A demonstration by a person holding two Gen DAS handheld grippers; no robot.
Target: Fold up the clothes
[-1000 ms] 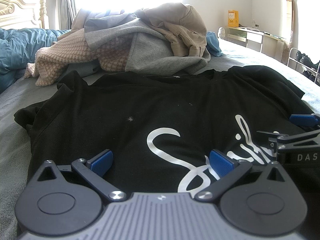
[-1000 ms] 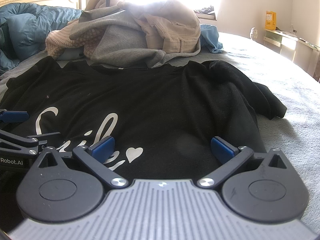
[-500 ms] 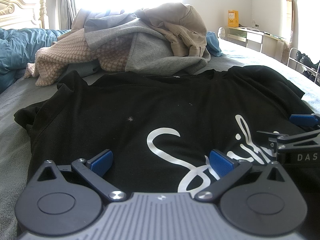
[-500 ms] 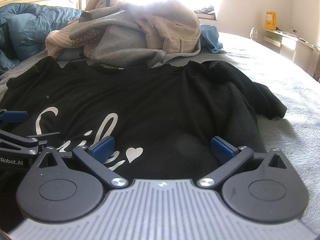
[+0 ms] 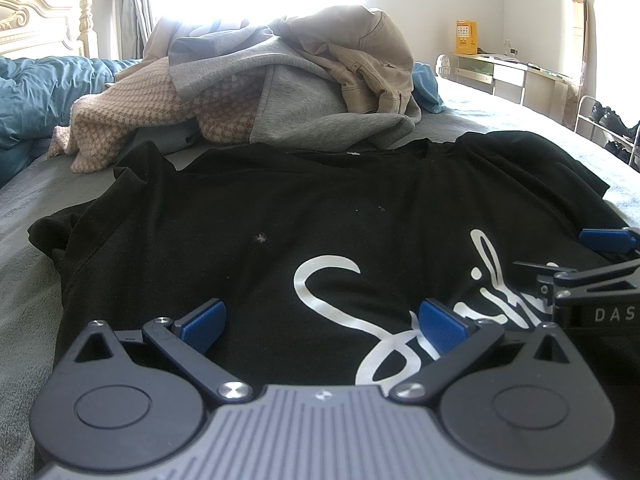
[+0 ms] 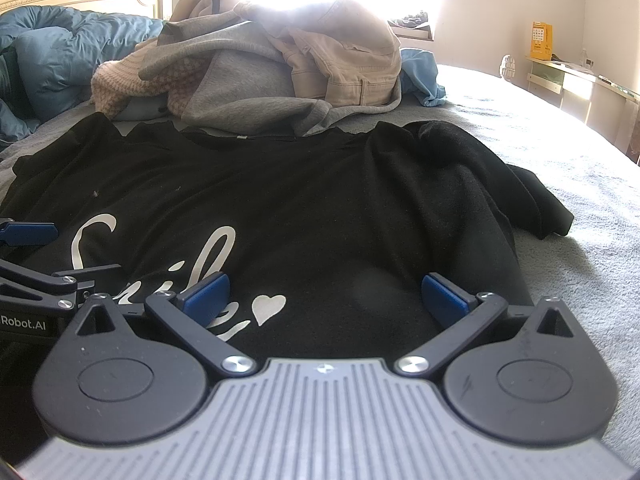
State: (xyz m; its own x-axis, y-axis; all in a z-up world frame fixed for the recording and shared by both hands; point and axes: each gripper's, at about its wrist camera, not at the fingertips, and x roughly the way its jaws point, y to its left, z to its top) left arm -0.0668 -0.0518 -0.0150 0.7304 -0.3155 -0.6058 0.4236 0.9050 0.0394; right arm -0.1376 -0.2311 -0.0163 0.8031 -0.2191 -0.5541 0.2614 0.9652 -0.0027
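A black T-shirt [image 5: 280,216] with white script lettering lies spread face up on the grey bed, collar at the far side. My left gripper [image 5: 322,322] rests low over the shirt's near left part, jaws wide apart, nothing between the blue pads. Over the near right part, my right gripper [image 6: 326,298] is open too, above the small white heart. The same T-shirt [image 6: 340,208] fills the right wrist view, its right sleeve bunched at the far right. Each gripper shows at the edge of the other's view.
A heap of clothes [image 5: 280,92] sits just beyond the collar: grey hoodie, beige trousers, pink houndstooth knit. A blue duvet [image 5: 36,96] lies far left by the headboard. A desk [image 5: 516,76] and shoe rack stand right of the bed. Bare grey bedspread [image 6: 560,168] lies to the right.
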